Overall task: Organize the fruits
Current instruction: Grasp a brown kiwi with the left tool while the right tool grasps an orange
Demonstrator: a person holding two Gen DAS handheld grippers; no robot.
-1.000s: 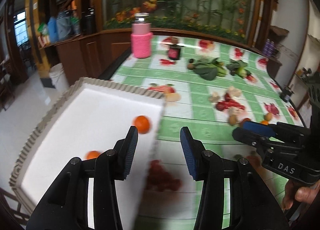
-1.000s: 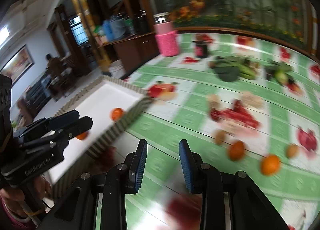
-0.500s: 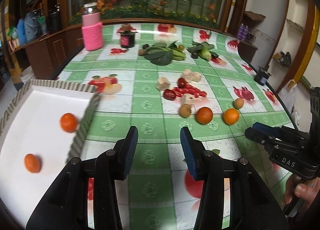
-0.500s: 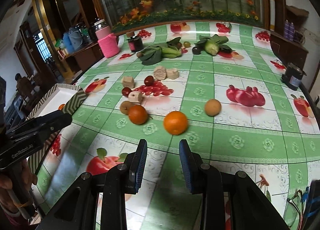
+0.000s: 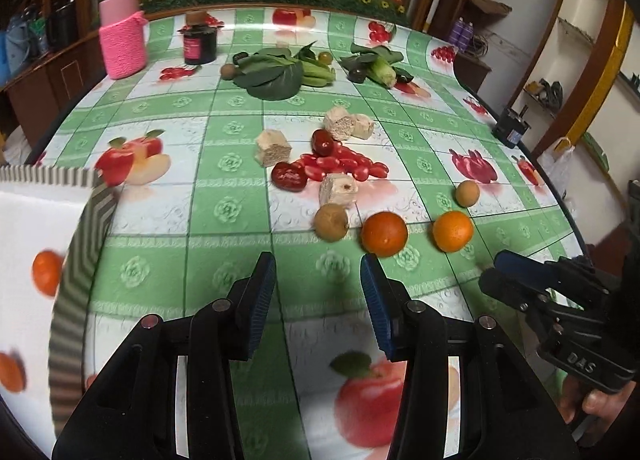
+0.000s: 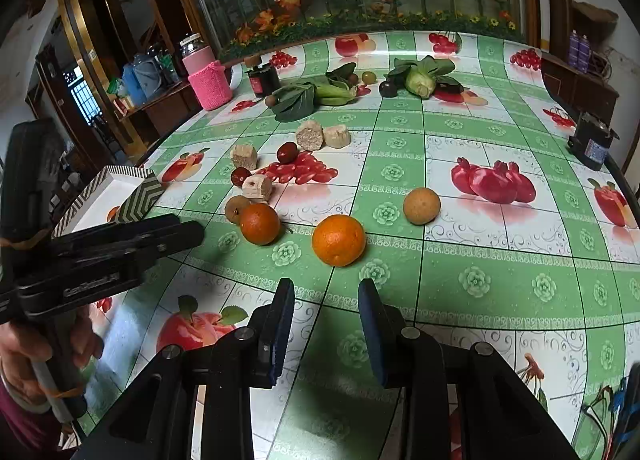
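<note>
Two oranges lie on the green checked tablecloth: a darker one point(image 5: 384, 234) point(image 6: 259, 223) and a brighter one point(image 5: 452, 231) point(image 6: 338, 240). A brown round fruit point(image 5: 331, 221) sits left of them and a tan one point(image 6: 421, 200) to the right. A white tray point(image 5: 24, 220) with a zigzag rim holds two oranges point(image 5: 47, 273) at the left. My left gripper point(image 5: 318, 288) is open and empty, just short of the darker orange. My right gripper point(image 6: 326, 312) is open and empty, just short of the brighter orange.
Red dates and small tomatoes point(image 5: 340, 164) and beige cubes point(image 5: 273, 148) lie mid-table. Leafy greens point(image 5: 276, 72), a dark jar point(image 5: 200, 44) and a pink knitted bottle point(image 5: 122, 40) stand at the back. A small black box point(image 6: 592, 140) sits at the right edge.
Both grippers have swung right, away from the tray and toward the loose oranges on the table. The tray has moved to the left edge of the views. Both stay open.
</note>
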